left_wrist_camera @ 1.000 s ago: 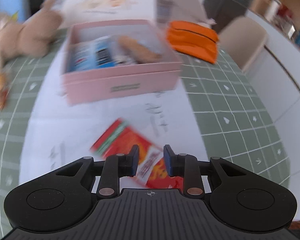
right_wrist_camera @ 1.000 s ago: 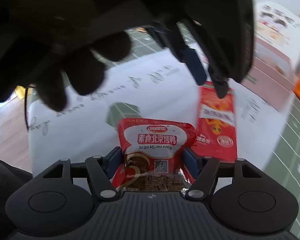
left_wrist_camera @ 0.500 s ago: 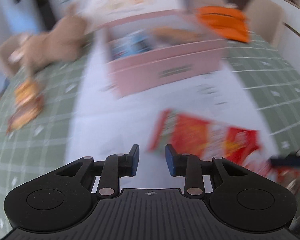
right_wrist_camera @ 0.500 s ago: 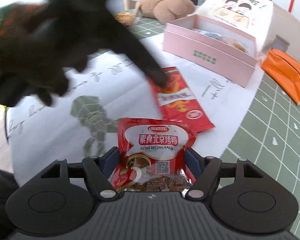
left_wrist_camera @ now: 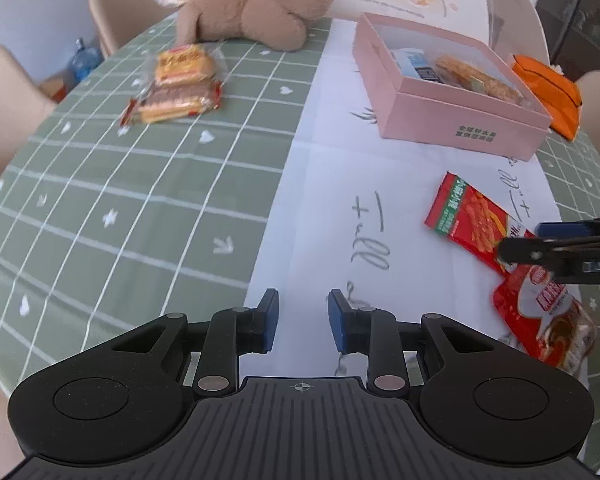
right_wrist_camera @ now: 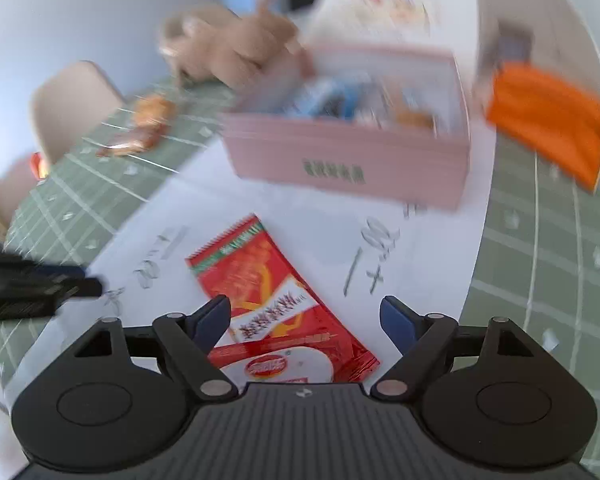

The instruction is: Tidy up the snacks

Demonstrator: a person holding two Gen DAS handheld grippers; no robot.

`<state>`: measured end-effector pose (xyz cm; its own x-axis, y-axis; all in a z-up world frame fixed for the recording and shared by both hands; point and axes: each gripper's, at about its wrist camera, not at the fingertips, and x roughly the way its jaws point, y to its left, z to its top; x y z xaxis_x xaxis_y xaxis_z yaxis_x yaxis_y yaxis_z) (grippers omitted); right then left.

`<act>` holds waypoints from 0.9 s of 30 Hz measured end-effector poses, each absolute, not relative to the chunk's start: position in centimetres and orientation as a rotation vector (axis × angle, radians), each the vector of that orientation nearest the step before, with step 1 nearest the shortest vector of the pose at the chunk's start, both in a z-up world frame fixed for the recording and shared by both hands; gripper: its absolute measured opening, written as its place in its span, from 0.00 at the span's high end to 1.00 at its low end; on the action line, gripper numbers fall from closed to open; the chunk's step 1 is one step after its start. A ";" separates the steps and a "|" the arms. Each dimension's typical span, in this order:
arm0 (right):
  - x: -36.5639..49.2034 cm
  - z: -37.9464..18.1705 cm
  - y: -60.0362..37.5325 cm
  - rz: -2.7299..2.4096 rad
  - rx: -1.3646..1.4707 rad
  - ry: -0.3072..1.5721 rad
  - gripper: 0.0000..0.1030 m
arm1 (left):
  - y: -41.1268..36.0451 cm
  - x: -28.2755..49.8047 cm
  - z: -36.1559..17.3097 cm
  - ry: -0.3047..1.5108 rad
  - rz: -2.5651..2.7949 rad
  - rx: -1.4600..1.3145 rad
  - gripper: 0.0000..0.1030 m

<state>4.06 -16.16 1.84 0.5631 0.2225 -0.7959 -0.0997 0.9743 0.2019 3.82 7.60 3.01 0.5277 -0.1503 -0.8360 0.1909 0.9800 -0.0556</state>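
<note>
Jaws of the right gripper (right_wrist_camera: 305,318) are opening, straddling two overlapped red snack packets (right_wrist_camera: 278,312) flat on the counter (left_wrist_camera: 140,208), pads clear. Left gripper (left_wrist_camera: 303,320) narrow, empty. Pink box (left_wrist_camera: 452,92) beyond stands open, evidently their destination.

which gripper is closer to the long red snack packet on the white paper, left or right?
Right. The right gripper hangs directly over the long red snack packet, jaws opening, astride it without pressing it. The left gripper is off to its side over bare paper, nothing between its jaws.
</note>
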 end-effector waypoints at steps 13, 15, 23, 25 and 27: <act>0.2 2.7 -6.4 0.555 -0.064 0.892 0.45 | 11.4 2.0 3.6 1.052 -0.143 -0.149 0.70; -0.6 3.3 -7.0 0.537 -0.123 0.863 0.32 | 11.6 1.4 3.8 1.081 -0.181 -0.216 0.70; -3.3 2.8 -12.1 0.440 -0.131 0.906 0.28 | 8.4 3.4 2.5 1.074 -0.204 -0.263 0.70; -4.1 2.5 -12.7 0.408 -0.136 0.908 0.28 | 7.3 4.7 2.3 1.065 -0.206 -0.225 0.70; -4.7 2.2 -13.1 0.390 -0.125 0.921 0.28 | 6.0 5.9 2.3 1.045 -0.222 -0.182 0.70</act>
<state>-4.68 -13.09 2.15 0.5408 0.2742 -0.7952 -0.3802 0.9230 0.0597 5.93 5.96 2.26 0.4828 -0.2676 -0.8338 0.0951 0.9626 -0.2538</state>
